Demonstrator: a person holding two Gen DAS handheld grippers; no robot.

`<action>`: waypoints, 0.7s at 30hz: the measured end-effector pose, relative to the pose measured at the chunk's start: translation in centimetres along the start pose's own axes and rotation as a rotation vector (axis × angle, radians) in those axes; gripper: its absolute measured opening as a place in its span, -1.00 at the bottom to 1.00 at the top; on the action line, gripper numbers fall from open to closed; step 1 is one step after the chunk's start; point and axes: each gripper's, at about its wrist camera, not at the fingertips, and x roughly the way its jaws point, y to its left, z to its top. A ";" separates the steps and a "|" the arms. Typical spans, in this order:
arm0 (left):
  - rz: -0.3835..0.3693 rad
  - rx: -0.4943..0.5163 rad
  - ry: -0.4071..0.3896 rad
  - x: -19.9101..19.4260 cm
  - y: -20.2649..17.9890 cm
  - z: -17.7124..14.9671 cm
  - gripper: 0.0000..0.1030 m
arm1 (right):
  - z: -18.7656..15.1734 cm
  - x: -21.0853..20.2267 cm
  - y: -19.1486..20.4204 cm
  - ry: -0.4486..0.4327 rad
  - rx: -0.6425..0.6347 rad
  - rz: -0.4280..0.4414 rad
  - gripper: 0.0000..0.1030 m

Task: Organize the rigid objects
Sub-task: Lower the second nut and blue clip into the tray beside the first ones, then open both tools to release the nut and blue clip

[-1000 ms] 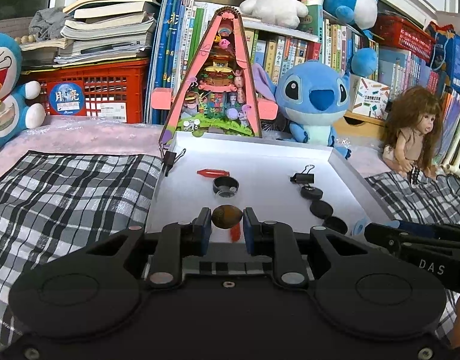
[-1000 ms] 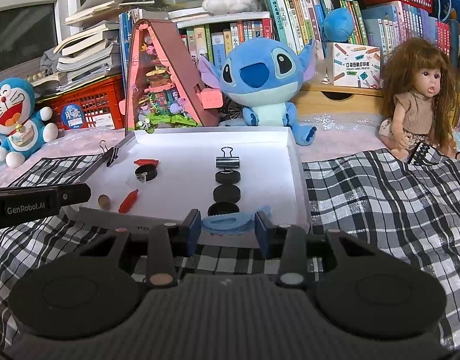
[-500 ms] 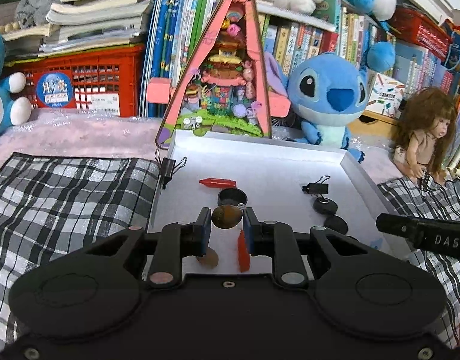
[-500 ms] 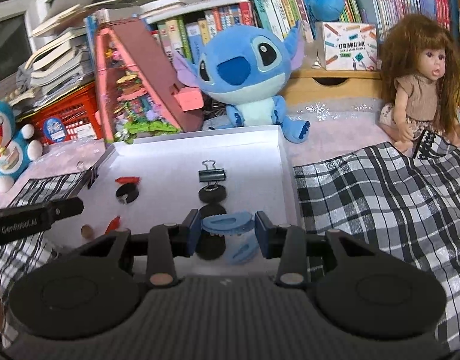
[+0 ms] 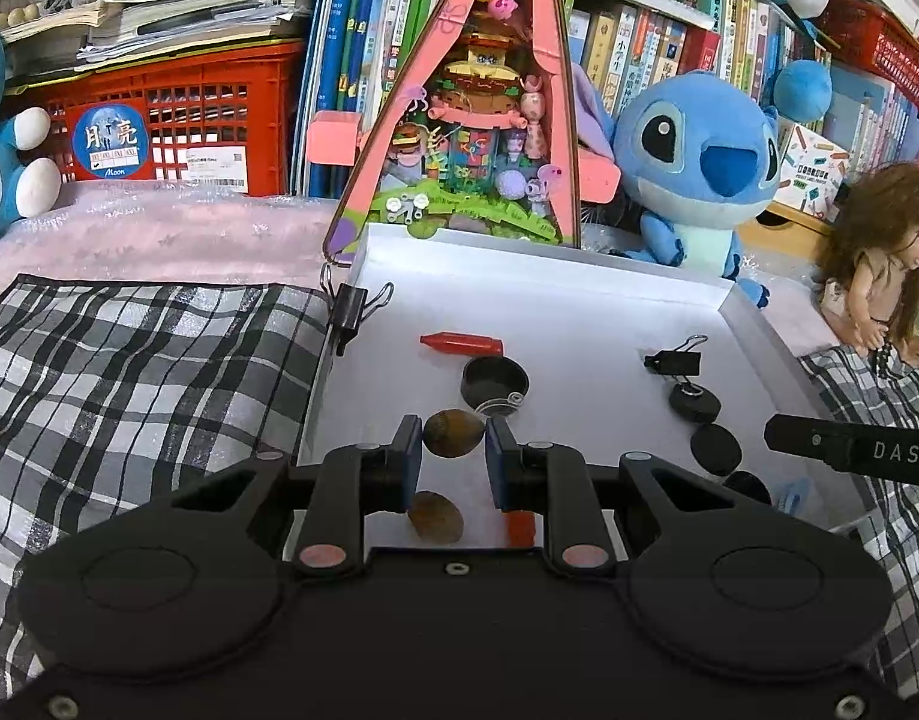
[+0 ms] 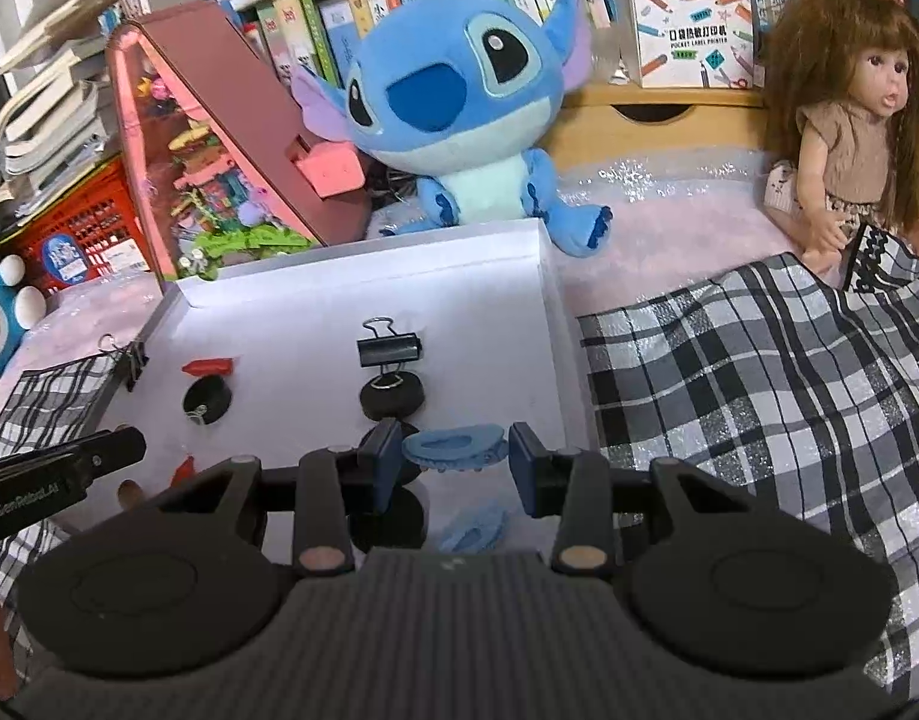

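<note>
Left wrist view: left gripper [image 5: 453, 456] clenched on a brown nut [image 5: 452, 433], held above the near part of the white tray [image 5: 753, 324]. In the tray: a second nut [image 5: 435, 517] below the gripper, a red piece [image 5: 519, 528] just beside it, a red cap [image 5: 460, 343] farther back, a black lid [image 5: 494, 383] just in front of that cap, with a small clear ring at its near edge. To the right, a row runs toward the near edge: binder clip [image 5: 675, 361], black disc [image 5: 693, 403], another disc [image 5: 715, 449], a third partly hidden, and a bit of blue at the near right corner. Another clip [image 5: 348, 312] is clamped on the tray's left wall. Checked cloth [image 5: 141, 372] lies left of the tray. Right gripper's finger enters from the right edge

Right wrist view: right gripper [image 6: 455, 462] grasping a blue comb-like clip [image 6: 453, 449] by its two ends, above the tray's [image 6: 549, 312] near right part. A second blue clip [image 6: 474, 531] lies in the tray under it. Same row here: black binder clip [image 6: 390, 349], disc [image 6: 392, 399] touching its handle, further discs mostly hidden behind the finger. Left part of the tray: red cap [image 6: 207, 367], black lid [image 6: 206, 402], red piece [image 6: 183, 471] and the nut at the near left, half hidden by the left gripper's finger. Cloth [image 6: 759, 372] right of the tray. Blue plush [image 6: 459, 102] sits behind the tray's far wall, doll [image 6: 843, 120] at the far right
</note>
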 end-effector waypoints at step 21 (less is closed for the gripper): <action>0.030 0.023 0.017 1.3 0.1 -0.5 -0.59 | -0.4 1.3 -0.3 0.021 0.009 -0.010 -0.12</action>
